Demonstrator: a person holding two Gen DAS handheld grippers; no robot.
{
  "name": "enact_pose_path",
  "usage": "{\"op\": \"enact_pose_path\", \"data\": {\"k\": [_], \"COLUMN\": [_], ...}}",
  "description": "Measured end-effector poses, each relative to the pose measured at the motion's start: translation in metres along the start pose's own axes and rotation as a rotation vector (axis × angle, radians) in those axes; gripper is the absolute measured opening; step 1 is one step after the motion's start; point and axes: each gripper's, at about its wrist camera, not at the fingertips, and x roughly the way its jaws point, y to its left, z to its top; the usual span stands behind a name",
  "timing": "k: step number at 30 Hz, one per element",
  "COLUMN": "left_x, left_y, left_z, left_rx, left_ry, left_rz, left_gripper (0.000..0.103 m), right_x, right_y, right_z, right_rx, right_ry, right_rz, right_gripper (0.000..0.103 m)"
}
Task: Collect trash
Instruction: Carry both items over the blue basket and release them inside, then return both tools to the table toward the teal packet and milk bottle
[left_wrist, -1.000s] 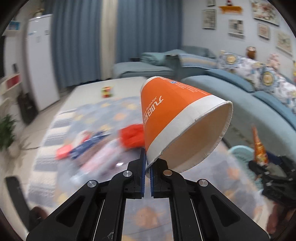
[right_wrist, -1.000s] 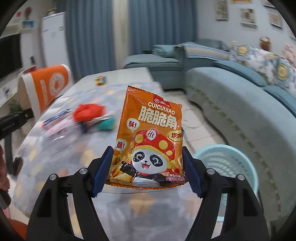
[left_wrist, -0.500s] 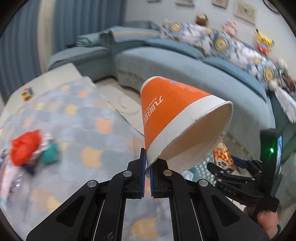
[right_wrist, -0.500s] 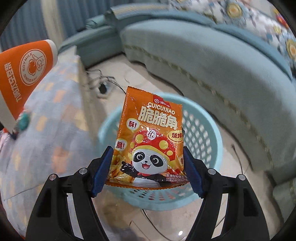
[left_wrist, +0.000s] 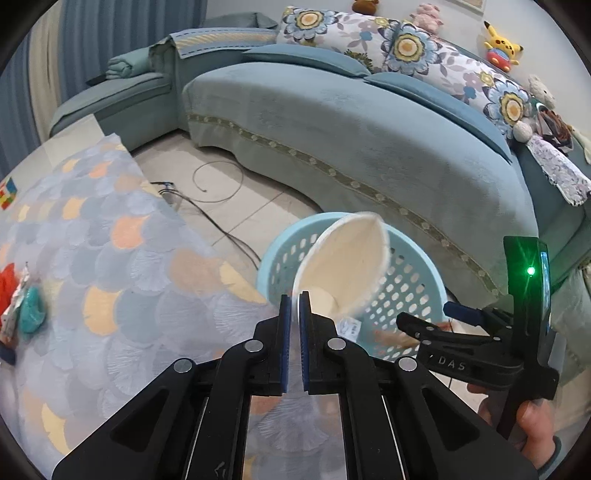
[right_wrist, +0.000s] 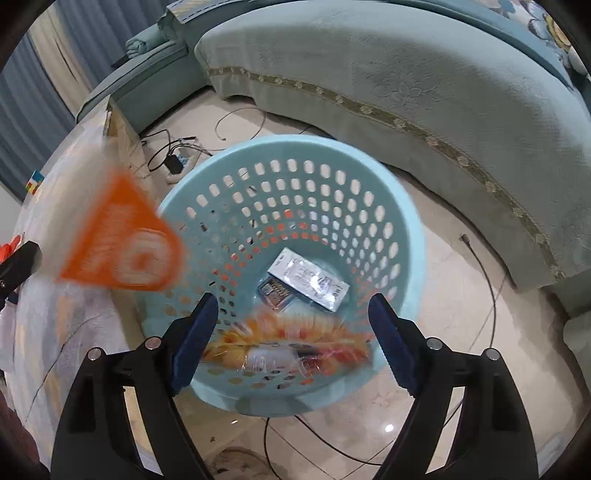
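1. Right wrist view: the right gripper (right_wrist: 291, 332) is now standing wide open — the snack bag (right_wrist: 291, 350) is falling into the blue basket (right_wrist: 406, 229).
2. The left gripper (left_wrist: 294, 314) is loosening too — the paper cup (left_wrist: 343, 273) is tipping over the basket's near left rim.

- Paper cup (right_wrist: 122, 251): motion-blurred, print unreadable in right wrist view.
- Snack bag (right_wrist: 291, 345): smeared blur betw. right gripper (right_wrist: 291, 325) fingers; contact can't tell.
- Basket (left_wrist: 413, 273): near rim hidden by cup.

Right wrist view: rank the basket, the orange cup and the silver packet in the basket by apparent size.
1. Basket, largest.
2. Orange cup, motion-blurred and nearer the camera, so it may look oversized.
3. Silver packet, smallest.
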Motion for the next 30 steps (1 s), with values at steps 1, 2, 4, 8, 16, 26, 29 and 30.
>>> {"op": "enact_pose_path", "data": {"k": [1, 2, 4, 8, 16, 26, 29, 30], "left_x": [0.001, 0.001, 0.002, 0.0, -0.057, -0.165, -0.189, -0.193], "left_y": [-0.003, -0.006, -0.006, 0.0, 0.027, 0.112, 0.151, 0.159], "left_z": [0.0, -0.001, -0.002, -0.005, -0.006, -0.042, -0.065, -0.069], "left_rx": [0.012, 0.022, 0.023, 0.019, -0.019, -0.148, -0.2, -0.211], "left_ry": [-0.003, -0.006, -0.001, -0.002, -0.099, -0.247, -0.26, -0.259], "left_rz": [0.0, 0.0, -0.009, -0.026, 0.02, 0.13, 0.208, 0.221], "left_gripper": [0.013, 0.013, 0.013, 0.018, 0.056, 0.062, 0.066, 0.066], "right_x": [-0.002, -0.006, -0.013, -0.027, -0.065, -0.122, -0.125, -0.124], "right_y": [-0.003, -0.006, -0.01, -0.015, 0.024, 0.149, 0.191, 0.21], "right_z": [0.002, 0.001, -0.003, -0.015, -0.021, -0.029, -0.031, -0.032], "right_rx": [0.005, 0.011, 0.019, 0.015, -0.09, -0.338, -0.402, -0.429], "right_ry": [-0.004, -0.01, -0.023, -0.057, -0.167, -0.383, -0.397, -0.403], "right_rz": [0.005, 0.008, -0.012, -0.056, 0.006, 0.166, 0.23, 0.251], "right_gripper": [0.079, 0.079, 0.079, 0.079, 0.079, 0.079, 0.079, 0.079]}}
